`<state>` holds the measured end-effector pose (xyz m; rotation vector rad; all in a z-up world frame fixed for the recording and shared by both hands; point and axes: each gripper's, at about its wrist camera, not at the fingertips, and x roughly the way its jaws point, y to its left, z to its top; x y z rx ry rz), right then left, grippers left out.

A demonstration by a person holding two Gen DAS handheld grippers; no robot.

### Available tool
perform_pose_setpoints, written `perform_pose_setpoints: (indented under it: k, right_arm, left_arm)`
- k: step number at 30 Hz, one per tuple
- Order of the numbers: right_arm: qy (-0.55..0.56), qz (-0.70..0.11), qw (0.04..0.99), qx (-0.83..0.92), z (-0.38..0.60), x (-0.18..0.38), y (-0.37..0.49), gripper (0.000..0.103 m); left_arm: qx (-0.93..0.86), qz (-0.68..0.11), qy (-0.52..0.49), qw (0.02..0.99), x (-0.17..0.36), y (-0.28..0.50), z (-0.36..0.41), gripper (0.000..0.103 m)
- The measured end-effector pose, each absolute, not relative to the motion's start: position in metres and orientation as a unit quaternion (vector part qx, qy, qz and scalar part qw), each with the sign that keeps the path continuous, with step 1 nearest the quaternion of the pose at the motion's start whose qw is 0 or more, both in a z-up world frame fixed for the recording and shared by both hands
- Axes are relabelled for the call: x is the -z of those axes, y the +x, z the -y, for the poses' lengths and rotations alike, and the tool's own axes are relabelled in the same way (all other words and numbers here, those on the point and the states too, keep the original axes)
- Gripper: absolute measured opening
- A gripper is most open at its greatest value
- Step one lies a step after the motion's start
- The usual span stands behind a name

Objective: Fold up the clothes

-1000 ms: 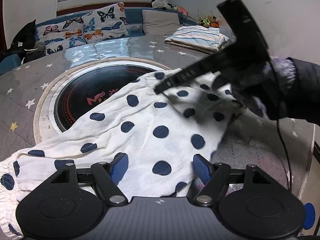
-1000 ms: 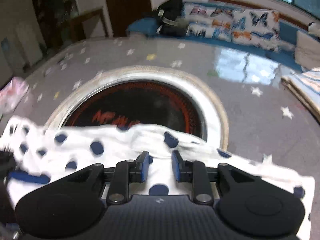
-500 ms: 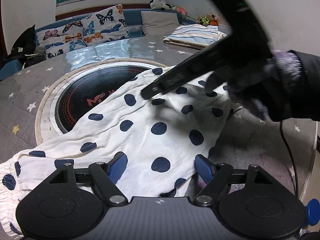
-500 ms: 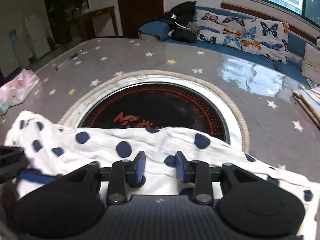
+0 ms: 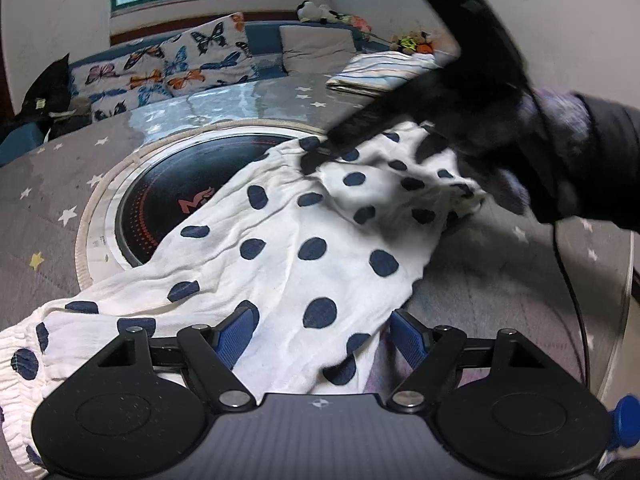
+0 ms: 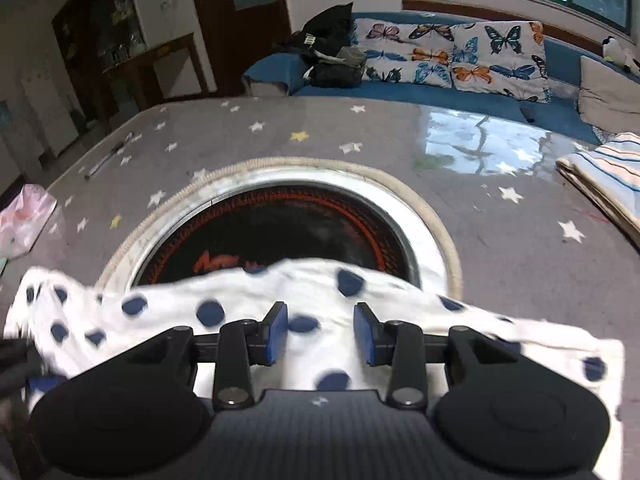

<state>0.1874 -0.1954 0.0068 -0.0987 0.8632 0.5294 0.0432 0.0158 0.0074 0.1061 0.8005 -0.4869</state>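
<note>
A white garment with dark blue dots [image 5: 304, 240] lies stretched across the round grey table, partly over the black cooktop. My left gripper [image 5: 322, 330] is open just above the garment's near end. My right gripper [image 6: 316, 334] is open over the garment [image 6: 248, 300]; in the left wrist view it [image 5: 316, 160] comes in from the upper right, blurred, with its tip at the garment's far edge, where the cloth is bunched beneath it.
A round black induction cooktop [image 5: 172, 196] with a beige ring sits in the middle of the table [image 6: 500, 240]. A folded striped cloth [image 6: 600, 176] lies at the far edge. A pink bag [image 6: 20, 220] lies at the left edge. A sofa with butterfly cushions [image 6: 452, 60] stands behind.
My right gripper's jaws have opened wider and it has dropped back onto the far edge of the garment, bunching the cloth there. My left gripper stays open in place.
</note>
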Motion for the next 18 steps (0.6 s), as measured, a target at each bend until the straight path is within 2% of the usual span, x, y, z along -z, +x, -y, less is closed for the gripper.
perform_pose_setpoints:
  k: [18]
  right_arm:
    - [-0.016, -0.425, 0.890, -0.165, 0.301, 0.000, 0.144, 0.037]
  left_arm:
    - [0.223, -0.392, 0.070, 0.890, -0.004, 0.045, -0.026, 0.078]
